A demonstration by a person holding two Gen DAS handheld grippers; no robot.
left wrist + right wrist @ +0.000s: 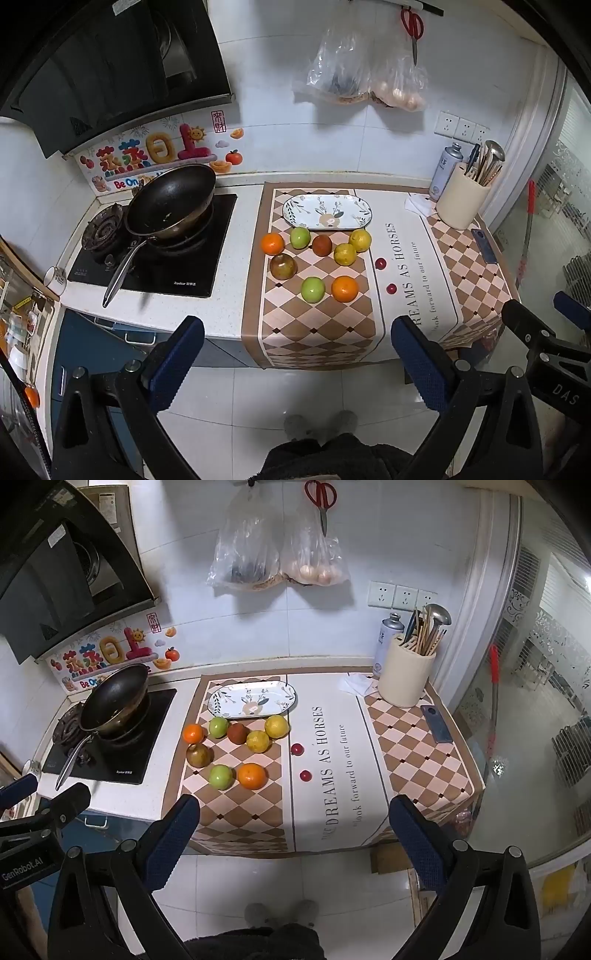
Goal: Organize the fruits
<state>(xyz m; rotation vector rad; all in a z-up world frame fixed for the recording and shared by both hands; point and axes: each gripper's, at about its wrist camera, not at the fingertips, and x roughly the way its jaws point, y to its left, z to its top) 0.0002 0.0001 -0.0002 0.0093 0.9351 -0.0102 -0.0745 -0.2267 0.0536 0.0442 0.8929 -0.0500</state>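
On the checked mat [317, 332] the fruits [314, 258] lie loose before the empty oval plate [327, 212], probably their destination; left gripper [295, 354] and right gripper [291, 838] hover short of the counter, jaws wide apart, holding nothing.

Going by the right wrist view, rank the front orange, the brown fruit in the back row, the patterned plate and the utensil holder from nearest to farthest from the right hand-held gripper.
1. Front orange: front row of fruit, nearest the right hand-held gripper.
2. Brown fruit: back row, just before the plate.
3. Patterned plate: behind all the fruit.
4. Utensil holder: back right corner, by the wall.
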